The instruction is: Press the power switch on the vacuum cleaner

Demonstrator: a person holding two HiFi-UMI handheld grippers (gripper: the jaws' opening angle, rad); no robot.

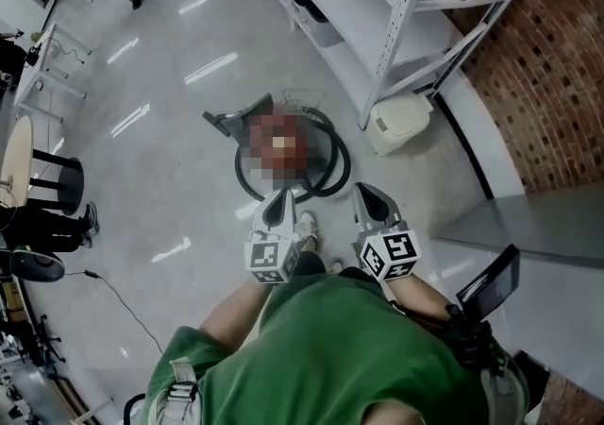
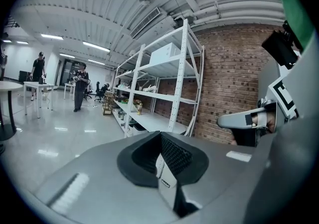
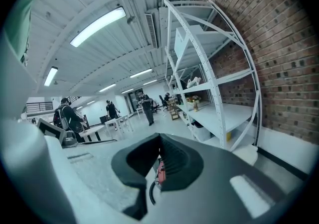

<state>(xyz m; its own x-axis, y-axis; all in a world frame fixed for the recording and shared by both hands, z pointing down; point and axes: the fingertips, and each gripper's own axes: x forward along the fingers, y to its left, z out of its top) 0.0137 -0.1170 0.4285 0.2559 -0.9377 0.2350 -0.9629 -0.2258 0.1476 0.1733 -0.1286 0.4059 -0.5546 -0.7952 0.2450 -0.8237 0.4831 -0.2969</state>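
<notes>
The vacuum cleaner (image 1: 304,135) stands on the floor ahead of me, its reddish body mostly under a mosaic patch. Its black hose (image 1: 338,168) loops around it, and a dark nozzle (image 1: 223,119) lies to its left. My left gripper (image 1: 275,208) and right gripper (image 1: 366,196) are held side by side above the floor, short of the vacuum, both shut and holding nothing. In the right gripper view a red sliver of the vacuum (image 3: 161,171) shows through the narrow slit at the right gripper (image 3: 158,161). The left gripper (image 2: 160,156) points at the shelves.
A white shelving rack (image 1: 396,8) runs along the brick wall (image 1: 547,83) at right, with a white bin (image 1: 398,121) at its foot. A black stool (image 1: 55,176) and round table (image 1: 14,161) stand left. A cable (image 1: 118,296) lies on the floor. People stand far off.
</notes>
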